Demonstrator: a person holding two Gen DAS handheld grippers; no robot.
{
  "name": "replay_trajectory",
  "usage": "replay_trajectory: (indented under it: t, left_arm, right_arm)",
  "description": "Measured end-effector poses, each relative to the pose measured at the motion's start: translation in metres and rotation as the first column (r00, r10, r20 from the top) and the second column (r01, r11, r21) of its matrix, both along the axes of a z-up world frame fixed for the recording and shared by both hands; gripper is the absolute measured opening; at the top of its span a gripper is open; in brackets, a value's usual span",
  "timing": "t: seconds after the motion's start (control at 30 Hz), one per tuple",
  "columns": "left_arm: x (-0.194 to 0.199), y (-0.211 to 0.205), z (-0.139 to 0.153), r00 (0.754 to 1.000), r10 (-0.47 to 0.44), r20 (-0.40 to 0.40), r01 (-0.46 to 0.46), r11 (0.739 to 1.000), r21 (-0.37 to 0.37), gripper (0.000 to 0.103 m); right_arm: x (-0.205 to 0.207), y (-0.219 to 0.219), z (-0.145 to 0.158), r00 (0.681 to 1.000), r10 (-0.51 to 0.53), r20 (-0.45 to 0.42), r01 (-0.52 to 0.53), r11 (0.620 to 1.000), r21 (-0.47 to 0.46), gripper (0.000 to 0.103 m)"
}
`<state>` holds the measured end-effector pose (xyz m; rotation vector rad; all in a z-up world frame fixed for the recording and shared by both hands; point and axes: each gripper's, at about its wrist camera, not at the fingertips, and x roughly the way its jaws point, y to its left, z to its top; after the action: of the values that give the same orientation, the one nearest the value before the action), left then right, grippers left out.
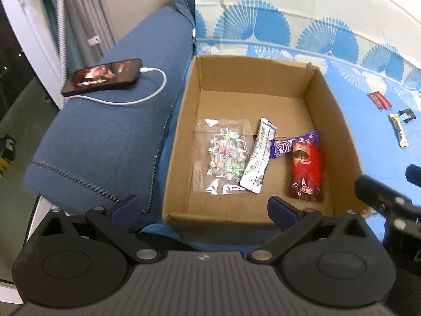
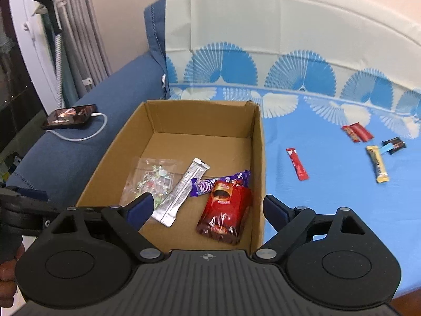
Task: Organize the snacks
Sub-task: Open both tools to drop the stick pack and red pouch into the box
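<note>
A cardboard box (image 1: 329, 110) (image 2: 256, 142) stands on the blue sheet. Inside lie a clear candy bag (image 1: 223, 155) (image 2: 151, 181), a silver sachet (image 1: 259, 155) (image 2: 181, 192), a purple snack (image 1: 282, 147) (image 2: 210, 185) and a red packet (image 1: 306, 175) (image 2: 225, 216). My left gripper (image 1: 204, 208) is open and empty above the box's near edge. My right gripper (image 2: 208, 209) is open and empty above the box's near right corner. On the sheet to the right lie a red stick (image 2: 297, 164), red bars (image 2: 357, 131) (image 1: 379, 100), a yellow bar (image 2: 379, 163) (image 1: 398, 130) and a dark wrapper (image 2: 394, 144) (image 1: 407, 115).
A phone (image 1: 102, 76) (image 2: 69, 115) on a white charging cable (image 1: 136, 100) lies on the blue sofa arm left of the box. The sofa back rises behind. Curtains and a window are at the far left.
</note>
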<state>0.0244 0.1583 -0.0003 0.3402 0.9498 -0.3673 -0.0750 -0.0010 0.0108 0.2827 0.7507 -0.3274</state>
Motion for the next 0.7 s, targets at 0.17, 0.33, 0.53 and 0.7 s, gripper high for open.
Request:
replay_trajectory:
  t: [0.17, 0.33, 0.53, 0.7]
  left_arm:
    - [-0.03, 0.01, 0.015, 0.999, 0.005, 0.045, -0.003, 1.0, -0.029, 0.103]
    - [-0.06, 0.018, 0.031, 0.995, -0.016, 0.095, 0.021, 0.998, -0.051, 0.103]
    - [-0.087, 0.025, 0.047, 0.987, -0.028, 0.156, 0.039, 0.997, -0.066, 0.103]
    - [-0.103, 0.032, 0.055, 0.983, -0.031, 0.182, 0.045, 0.996, -0.078, 0.103]
  right_arm:
    - [-0.034, 0.022, 0.015, 1.0, 0.014, 0.028, -0.013, 0.999, -0.036, 0.093]
    - [-0.062, 0.032, 0.033, 0.996, -0.002, 0.085, 0.008, 0.997, -0.072, 0.094]
    - [-0.09, 0.041, 0.046, 0.991, -0.005, 0.131, 0.017, 0.996, -0.093, 0.096]
    - [-0.106, 0.051, 0.053, 0.989, -0.002, 0.148, 0.018, 0.994, -0.112, 0.098]
